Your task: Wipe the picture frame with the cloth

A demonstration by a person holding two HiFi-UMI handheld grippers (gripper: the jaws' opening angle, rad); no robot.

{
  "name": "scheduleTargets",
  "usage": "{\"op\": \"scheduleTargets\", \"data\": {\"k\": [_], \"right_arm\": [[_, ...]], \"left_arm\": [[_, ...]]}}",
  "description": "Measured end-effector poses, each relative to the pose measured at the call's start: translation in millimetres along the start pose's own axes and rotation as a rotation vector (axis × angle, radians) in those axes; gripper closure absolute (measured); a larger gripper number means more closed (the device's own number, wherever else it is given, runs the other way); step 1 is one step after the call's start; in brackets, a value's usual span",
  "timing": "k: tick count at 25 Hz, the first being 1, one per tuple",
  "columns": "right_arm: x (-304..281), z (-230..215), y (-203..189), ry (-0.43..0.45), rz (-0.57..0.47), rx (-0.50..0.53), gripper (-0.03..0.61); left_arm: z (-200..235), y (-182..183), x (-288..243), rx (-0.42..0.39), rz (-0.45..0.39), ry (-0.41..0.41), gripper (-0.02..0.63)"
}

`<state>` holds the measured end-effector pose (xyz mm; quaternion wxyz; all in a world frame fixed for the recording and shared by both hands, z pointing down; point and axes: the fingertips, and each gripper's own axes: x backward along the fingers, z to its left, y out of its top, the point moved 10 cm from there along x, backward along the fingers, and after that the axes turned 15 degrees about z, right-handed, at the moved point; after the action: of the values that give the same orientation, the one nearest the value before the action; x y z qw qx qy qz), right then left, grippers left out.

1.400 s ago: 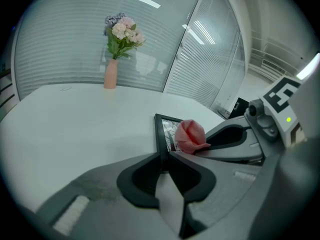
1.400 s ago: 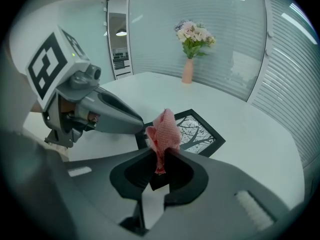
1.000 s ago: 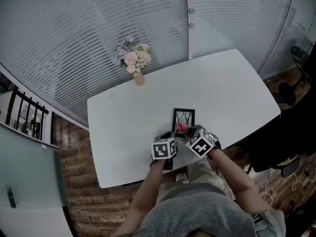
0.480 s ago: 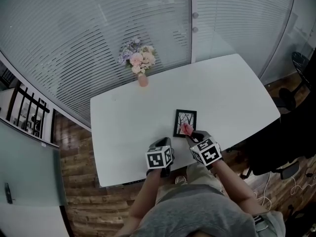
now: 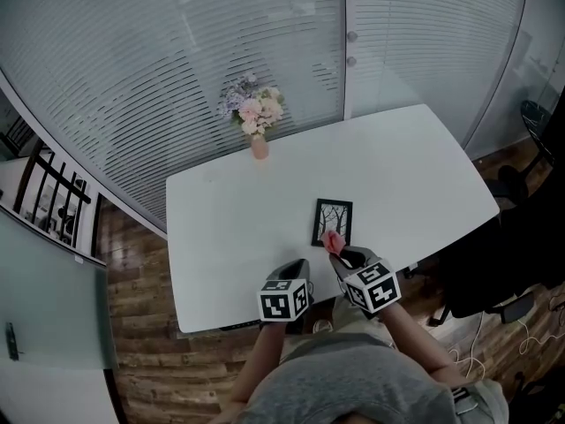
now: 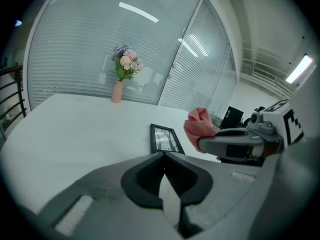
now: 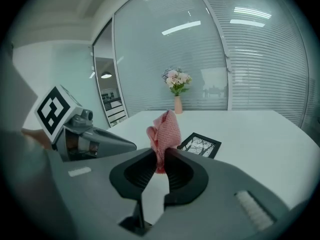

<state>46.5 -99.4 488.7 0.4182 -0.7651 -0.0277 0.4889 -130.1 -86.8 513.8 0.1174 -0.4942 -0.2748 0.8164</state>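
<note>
A small black picture frame [image 5: 332,222] with a tree print lies flat on the white table [image 5: 229,228], near its front edge; it also shows in the left gripper view [image 6: 165,139] and the right gripper view [image 7: 200,145]. My right gripper [image 5: 338,247] is shut on a pink cloth [image 7: 163,132], whose bunch [image 5: 332,240] hovers just in front of the frame's near edge. My left gripper [image 5: 298,268] sits to the left of it at the table's front edge, jaws shut with nothing between them [image 6: 162,156].
A pink vase of flowers [image 5: 256,117] stands at the table's far edge, against a glass wall with blinds. A dark office chair [image 5: 494,263] is to the right of the table. A wooden floor lies to the left.
Both grippers have drawn back toward the table's front edge. The cloth has come off the frame's lower part and now sits just in front of it.
</note>
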Motion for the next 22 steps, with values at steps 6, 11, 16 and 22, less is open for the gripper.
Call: {"op": "scheduleTargets", "data": {"k": [6, 11, 16, 22], "right_arm": [[4, 8, -2, 0.022, -0.017, 0.000, 0.529], [6, 7, -1, 0.012, -0.027, 0.002, 0.535], [8, 8, 1, 0.015, -0.034, 0.008, 0.535], [5, 13, 6, 0.024, -0.042, 0.027, 0.535]], "left_arm": [[-3, -3, 7, -0.002, -0.012, -0.004, 0.611], [-3, -3, 11, 0.006, -0.021, 0.003, 0.612], [-2, -4, 15, 0.017, -0.032, 0.009, 0.611], [3, -5, 20, 0.030, -0.043, 0.017, 0.611]]}}
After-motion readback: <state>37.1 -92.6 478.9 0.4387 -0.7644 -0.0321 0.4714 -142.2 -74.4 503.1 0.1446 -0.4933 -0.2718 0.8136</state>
